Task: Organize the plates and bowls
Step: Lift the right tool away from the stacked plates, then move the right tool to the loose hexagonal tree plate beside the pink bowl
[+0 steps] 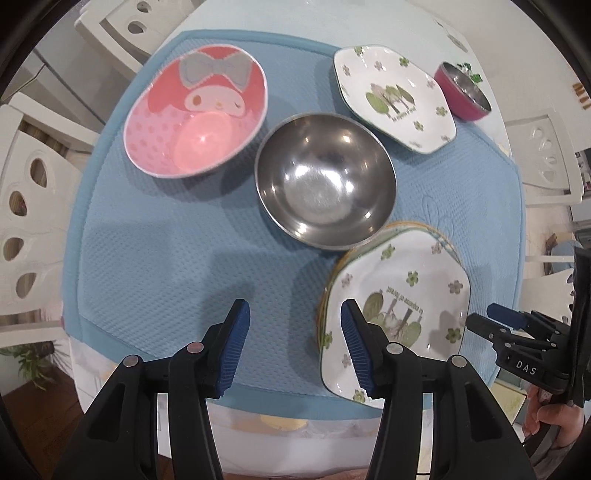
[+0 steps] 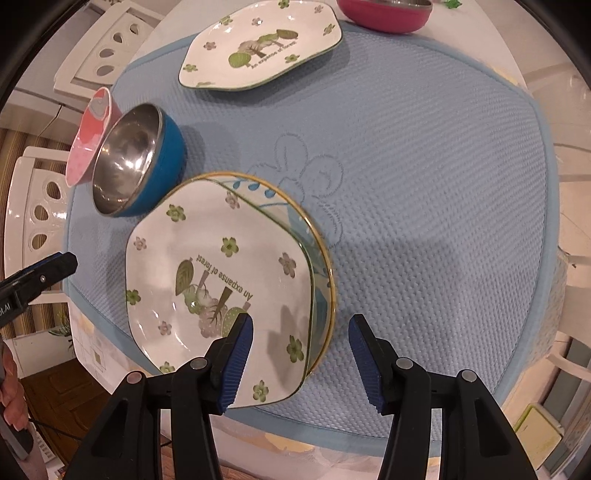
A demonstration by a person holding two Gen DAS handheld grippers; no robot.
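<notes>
Here both grippers' fingers [image 1: 236, 332] [image 2: 364, 350] hang released above the stacked plates [image 2: 221, 273].

Seen from above, the right tool [image 2: 299, 354] hangs over a blue textured mat [image 2: 424, 192] on the bench, its two blue-padded fingers [image 2: 236, 365] apart with nothing between them. Below lies a white flowered plate [image 2: 218, 280] stacked on a gold-rimmed plate [image 2: 321, 251]. To the left, touching the stack, sits a steel bowl with a blue outside [image 2: 136, 166], a pink bowl [image 2: 90, 140] behind it. A second flowered plate [image 2: 258, 44] and a magenta bowl [image 2: 384, 14] lie at the far edge. The left tool [image 2: 37, 277] enters from the left.
</notes>
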